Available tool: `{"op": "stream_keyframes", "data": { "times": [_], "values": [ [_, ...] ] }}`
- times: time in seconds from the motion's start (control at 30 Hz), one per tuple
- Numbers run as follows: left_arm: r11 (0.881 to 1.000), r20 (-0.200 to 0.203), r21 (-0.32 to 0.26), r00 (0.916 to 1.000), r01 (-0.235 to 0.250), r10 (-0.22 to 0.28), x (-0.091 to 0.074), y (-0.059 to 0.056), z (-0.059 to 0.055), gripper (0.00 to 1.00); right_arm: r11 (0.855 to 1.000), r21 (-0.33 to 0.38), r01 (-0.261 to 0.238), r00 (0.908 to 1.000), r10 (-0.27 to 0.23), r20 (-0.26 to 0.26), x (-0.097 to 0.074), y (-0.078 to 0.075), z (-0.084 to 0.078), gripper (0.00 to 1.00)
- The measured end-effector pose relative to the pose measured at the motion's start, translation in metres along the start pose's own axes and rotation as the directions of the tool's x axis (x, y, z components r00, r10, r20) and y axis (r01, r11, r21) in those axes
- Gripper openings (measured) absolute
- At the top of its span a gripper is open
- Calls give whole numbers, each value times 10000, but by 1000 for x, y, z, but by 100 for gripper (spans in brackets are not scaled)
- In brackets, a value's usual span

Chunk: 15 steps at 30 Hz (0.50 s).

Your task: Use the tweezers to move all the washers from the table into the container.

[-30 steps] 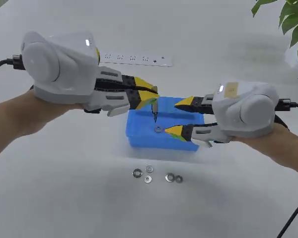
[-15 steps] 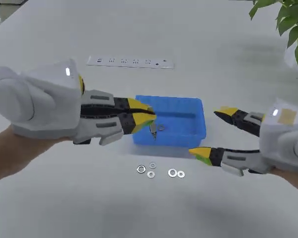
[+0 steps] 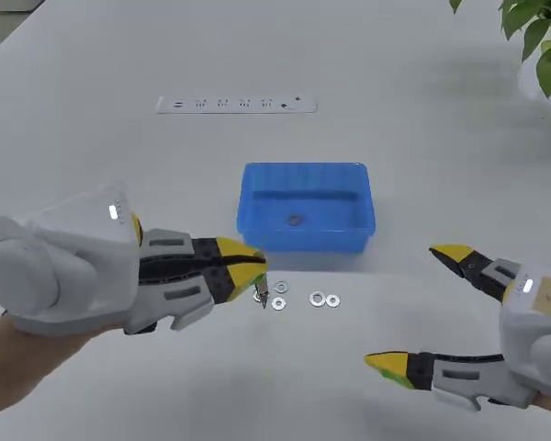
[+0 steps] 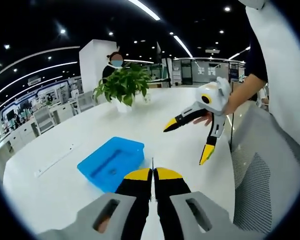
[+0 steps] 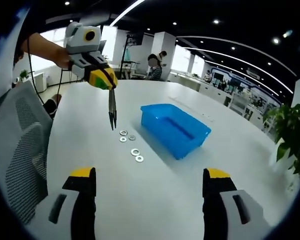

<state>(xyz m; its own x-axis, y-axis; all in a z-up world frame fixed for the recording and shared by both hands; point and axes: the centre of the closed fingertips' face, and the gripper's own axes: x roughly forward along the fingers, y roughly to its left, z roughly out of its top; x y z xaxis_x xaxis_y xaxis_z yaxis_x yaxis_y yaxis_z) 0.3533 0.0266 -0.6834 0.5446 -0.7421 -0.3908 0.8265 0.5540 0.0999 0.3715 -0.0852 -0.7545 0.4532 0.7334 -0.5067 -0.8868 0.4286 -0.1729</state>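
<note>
A: Starting nearest: how did the right gripper (image 3: 404, 305) stand?

B: Low at the right of the head view. Jaws spread wide, nothing between them. Well apart from the work.

A: And the left gripper (image 3: 257, 271)?

B: Jaws clenched on the tweezers (image 3: 262, 296), which hung tips-down from the yellow jaw ends, over the table (image 3: 119, 184).

A: Where were the washers (image 3: 317, 299)?

B: Five on the table in a loose row, near the front wall of the container (image 3: 303, 241) but apart from it. The tweezer tips sat at the left end of the row, just beside the leftmost washers. I could not tell whether they touched. The right gripper view showed the same, with the tips close to the pair nearest them.

A: Anything inside the container?

B: It was a blue open tray, and a lone washer (image 3: 294, 220) lay on its floor.

A: Any writing farther back?

B: A white power strip (image 3: 236, 104) lay beyond the container, its markings too small to read. A leafy plant (image 3: 533, 37) stood at the far right corner.
</note>
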Motion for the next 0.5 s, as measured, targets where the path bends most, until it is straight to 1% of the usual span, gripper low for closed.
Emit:
{"op": "stream_keyframes", "data": {
  "times": [0.07,0.17,0.3,0.5],
  "values": [
    [10000,-17,-95,10000,-6,6,0,-1,-2,6,9992,396,-24,10000,24,-2,0,2,-1,94],
    [9999,-25,-135,10000,55,-56,3,-4,-2,6,9978,660,-57,10000,61,-56,1,5,-4,100],
    [9999,18,-8,9999,125,-125,7,-5,0,6,9967,795,-138,9996,158,-249,2,8,-10,100],
    [10000,76,17,9999,93,-93,12,-1,0,6,9951,929,-329,9989,358,-301,3,15,-10,100]
  ]
}}
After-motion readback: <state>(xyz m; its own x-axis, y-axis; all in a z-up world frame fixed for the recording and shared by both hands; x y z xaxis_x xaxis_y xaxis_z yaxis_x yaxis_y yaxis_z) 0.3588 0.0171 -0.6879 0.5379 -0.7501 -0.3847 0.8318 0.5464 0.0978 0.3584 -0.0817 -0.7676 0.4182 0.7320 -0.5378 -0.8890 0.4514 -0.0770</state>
